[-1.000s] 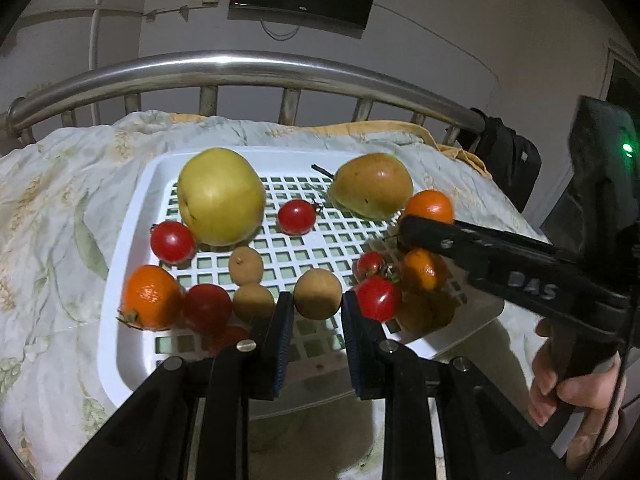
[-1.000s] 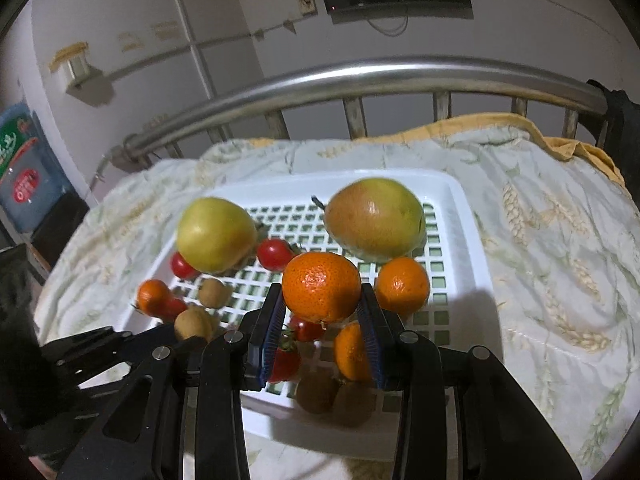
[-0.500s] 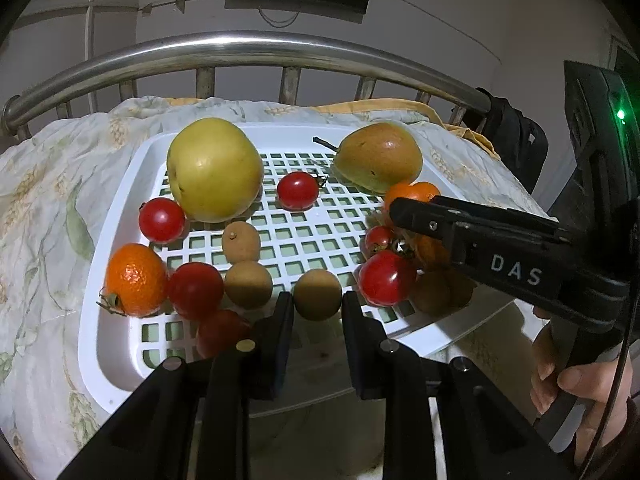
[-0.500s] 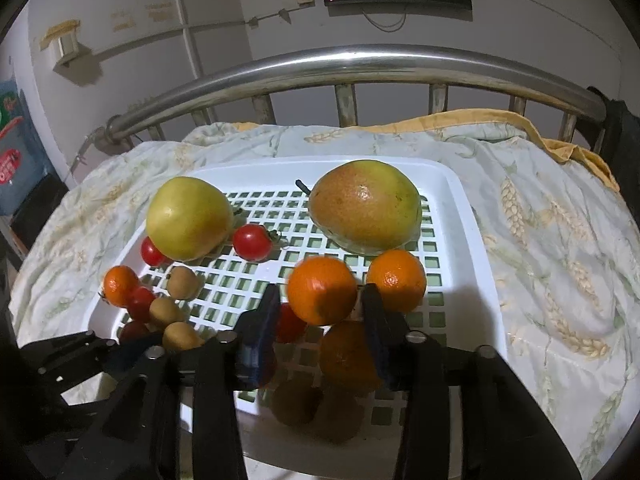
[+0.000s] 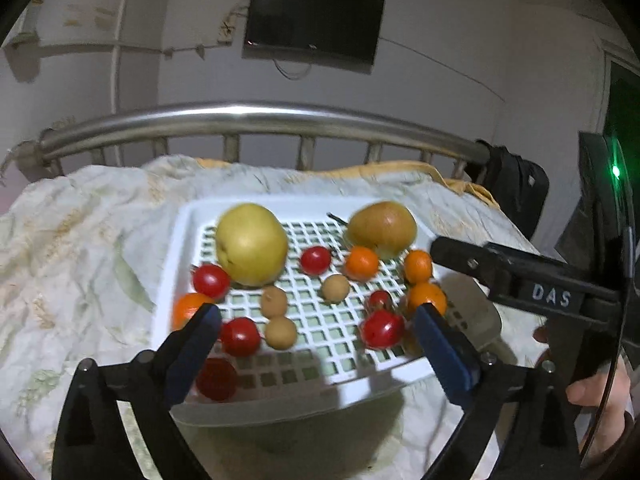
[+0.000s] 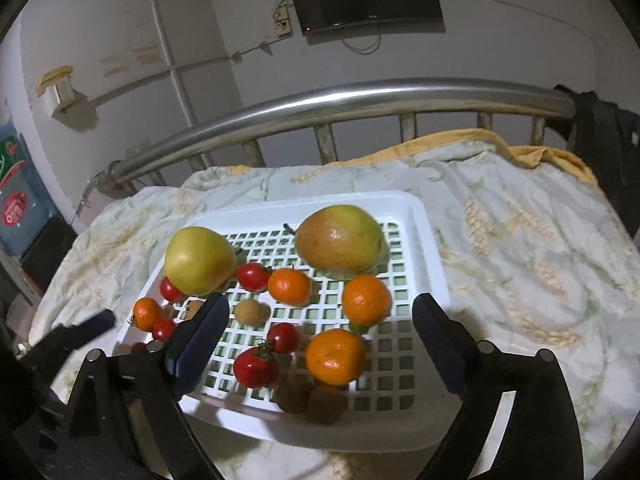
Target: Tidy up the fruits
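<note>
White tray (image 6: 430, 240) holds fruit; both tools, left (image 5: 316, 344) and right (image 6: 320, 336), opening wide, empty.

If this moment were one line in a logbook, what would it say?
left hand-held gripper: opening, empty | right hand-held gripper: opening, empty | fruits: all in white tray

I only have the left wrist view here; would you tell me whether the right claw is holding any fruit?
Observer: No. The right claw is opening, and its pads press on nothing.
Operator: Thank you. Is anything hidden from me at the front rim of the white tray, on my right?
Observer: Yes, two brown fuzzy fruits sit side by side there, just in front of the nearest orange.
</note>
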Action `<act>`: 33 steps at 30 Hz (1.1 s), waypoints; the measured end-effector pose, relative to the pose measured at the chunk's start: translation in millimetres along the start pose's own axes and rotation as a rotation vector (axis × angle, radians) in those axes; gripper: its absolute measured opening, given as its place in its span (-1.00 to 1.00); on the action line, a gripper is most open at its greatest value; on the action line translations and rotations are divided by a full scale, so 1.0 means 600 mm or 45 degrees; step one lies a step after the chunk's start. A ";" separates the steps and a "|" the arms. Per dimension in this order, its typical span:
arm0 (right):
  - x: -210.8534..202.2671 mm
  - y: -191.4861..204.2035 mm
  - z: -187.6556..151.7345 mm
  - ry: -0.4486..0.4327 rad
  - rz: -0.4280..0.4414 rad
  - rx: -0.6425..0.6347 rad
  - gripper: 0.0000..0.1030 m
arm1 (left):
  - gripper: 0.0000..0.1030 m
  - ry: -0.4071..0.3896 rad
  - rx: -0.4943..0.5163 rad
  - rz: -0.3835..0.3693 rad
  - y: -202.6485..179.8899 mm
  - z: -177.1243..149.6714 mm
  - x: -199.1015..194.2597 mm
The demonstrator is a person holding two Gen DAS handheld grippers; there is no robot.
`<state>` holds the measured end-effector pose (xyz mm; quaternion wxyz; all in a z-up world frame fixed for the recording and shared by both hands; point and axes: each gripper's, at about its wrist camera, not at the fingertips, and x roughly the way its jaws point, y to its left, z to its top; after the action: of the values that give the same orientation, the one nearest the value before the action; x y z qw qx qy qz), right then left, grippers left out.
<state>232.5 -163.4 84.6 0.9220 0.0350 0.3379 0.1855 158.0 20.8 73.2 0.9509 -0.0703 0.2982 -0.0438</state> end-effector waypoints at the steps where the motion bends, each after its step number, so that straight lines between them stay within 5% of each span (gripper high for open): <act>1: -0.004 0.003 0.001 -0.005 -0.009 -0.004 0.86 | 0.94 -0.005 -0.008 0.011 0.003 0.003 -0.004; 13: -0.079 0.041 -0.023 -0.031 -0.086 -0.079 0.97 | 0.99 -0.049 -0.047 0.088 0.016 0.003 -0.079; 33: -0.211 0.106 -0.123 -0.087 -0.127 -0.209 0.97 | 1.00 -0.067 0.059 0.116 -0.026 -0.085 -0.203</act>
<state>76.2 -155.4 117.3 0.9409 -0.0512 0.2913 0.1651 28.1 15.2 102.4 0.9608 -0.0358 0.2748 -0.0057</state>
